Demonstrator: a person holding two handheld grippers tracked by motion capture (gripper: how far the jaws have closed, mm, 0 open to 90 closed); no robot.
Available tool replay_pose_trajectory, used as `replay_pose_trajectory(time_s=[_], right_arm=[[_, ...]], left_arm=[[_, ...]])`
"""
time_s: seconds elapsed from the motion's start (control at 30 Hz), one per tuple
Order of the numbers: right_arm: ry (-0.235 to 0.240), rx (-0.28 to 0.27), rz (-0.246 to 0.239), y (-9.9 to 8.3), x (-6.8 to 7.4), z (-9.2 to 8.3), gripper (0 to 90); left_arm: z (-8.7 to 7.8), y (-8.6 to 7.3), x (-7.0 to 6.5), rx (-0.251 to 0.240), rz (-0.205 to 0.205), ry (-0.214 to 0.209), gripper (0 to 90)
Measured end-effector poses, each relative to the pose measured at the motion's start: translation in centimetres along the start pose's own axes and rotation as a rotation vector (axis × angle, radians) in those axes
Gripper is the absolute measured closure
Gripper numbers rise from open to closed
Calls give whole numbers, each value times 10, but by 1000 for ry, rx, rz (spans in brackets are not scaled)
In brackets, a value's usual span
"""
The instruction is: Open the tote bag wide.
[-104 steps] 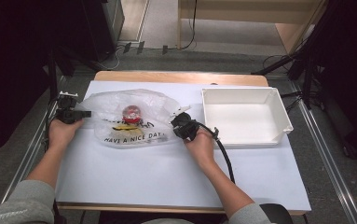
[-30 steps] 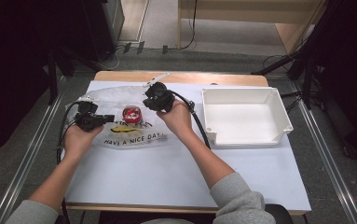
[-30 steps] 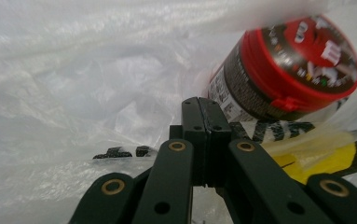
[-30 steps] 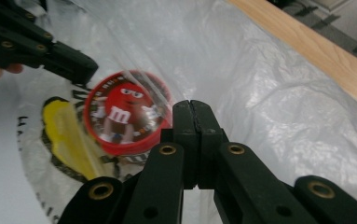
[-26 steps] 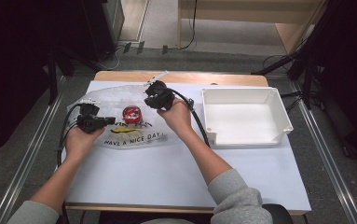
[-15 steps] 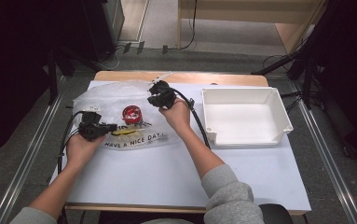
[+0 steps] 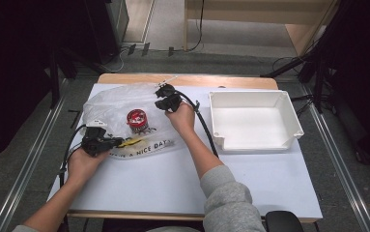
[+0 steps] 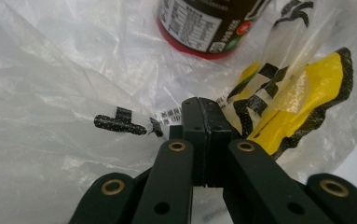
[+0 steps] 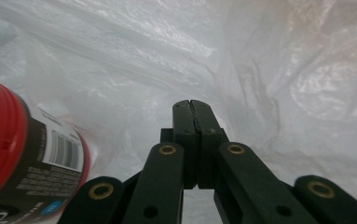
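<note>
A clear plastic bag [image 7: 110, 104] printed "HAVE A NICE DAY" lies on the left half of the table, with a red-lidded jar [image 7: 136, 118] standing inside it. My left gripper [image 7: 120, 142] is at the bag's near edge, its jaws shut with the printed film pinched at their tips [image 8: 205, 105]. The jar [image 8: 204, 23] and a yellow print [image 8: 302, 93] lie just beyond. My right gripper [image 7: 162, 92] is at the bag's far right corner. Its jaws are shut on the crinkled film [image 9: 195, 106], and the jar [image 9: 22, 154] is close at the left.
A white tray [image 7: 289, 108] stands to the right of the bag with nothing in it. The white table sheet [image 7: 173, 183] stretches bare in front of both hands. Black cables trail from each gripper. Dark stands and floor rails flank the table.
My left gripper has moved toward the table's front, taking the bag's near edge with it. The right gripper has sunk slightly at the bag's far side. The jar has kept its place.
</note>
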State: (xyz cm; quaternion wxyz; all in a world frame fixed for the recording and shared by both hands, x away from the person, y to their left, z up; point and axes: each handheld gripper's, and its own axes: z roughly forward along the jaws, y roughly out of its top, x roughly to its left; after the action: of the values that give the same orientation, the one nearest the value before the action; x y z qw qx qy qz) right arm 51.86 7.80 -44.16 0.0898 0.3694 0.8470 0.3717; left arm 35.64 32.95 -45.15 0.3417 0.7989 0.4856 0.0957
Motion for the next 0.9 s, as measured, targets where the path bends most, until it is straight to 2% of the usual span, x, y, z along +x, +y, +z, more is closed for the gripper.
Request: replay_pose_trajectory(time_s=[0.2, 0.47, 0.9], right_arm=[[0, 21, 32, -5, -6, 9, 900], [-13, 57, 36, -10, -9, 16, 900], [-31, 49, 45, -10, -13, 17, 900]], left_arm=[[-4, -8, -4, 1, 10, -6, 900], [-10, -18, -7, 9, 31, -15, 900], [-21, -32, -12, 25, 25, -42, 900]])
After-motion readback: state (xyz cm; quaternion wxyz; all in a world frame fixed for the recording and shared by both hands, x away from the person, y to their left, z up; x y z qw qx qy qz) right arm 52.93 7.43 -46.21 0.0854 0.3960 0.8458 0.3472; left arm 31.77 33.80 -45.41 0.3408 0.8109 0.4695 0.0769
